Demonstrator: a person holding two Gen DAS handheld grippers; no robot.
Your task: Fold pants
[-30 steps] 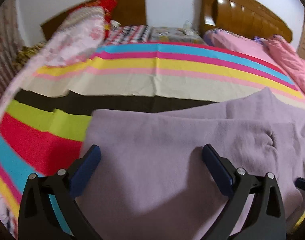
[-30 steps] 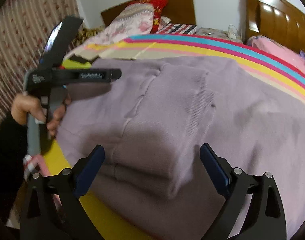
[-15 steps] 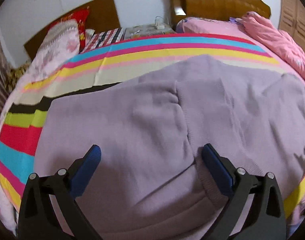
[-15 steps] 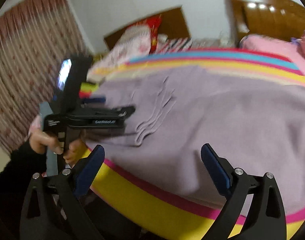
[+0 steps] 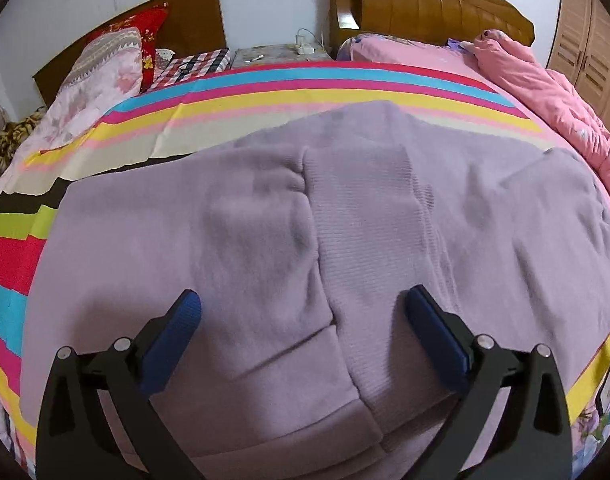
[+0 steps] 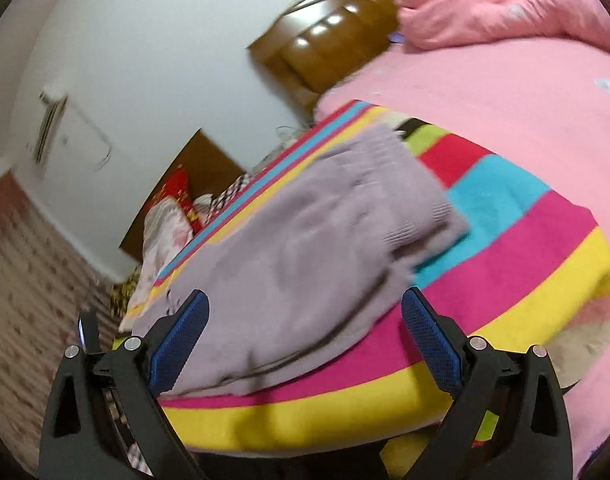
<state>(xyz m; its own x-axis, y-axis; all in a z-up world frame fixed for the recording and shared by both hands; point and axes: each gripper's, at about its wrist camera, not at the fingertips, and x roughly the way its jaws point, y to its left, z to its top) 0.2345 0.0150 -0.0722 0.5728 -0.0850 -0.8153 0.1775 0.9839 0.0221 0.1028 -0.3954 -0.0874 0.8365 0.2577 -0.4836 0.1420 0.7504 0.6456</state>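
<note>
Both the left tool [image 5: 301, 312] and right tool [image 6: 305, 316] gape over lilac pants [image 5: 265, 240] (no legible writing).

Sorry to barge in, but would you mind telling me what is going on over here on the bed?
A person with a handheld gripper in each hand is folding lilac knit pants laid on a striped blanket on the bed. Right now neither gripper holds anything: the left gripper hovers open over the pants near the ribbed waistband, and the right gripper is open off the bed's edge, tilted, its view blurred. The pants look folded over on themselves, still rumpled.
</note>
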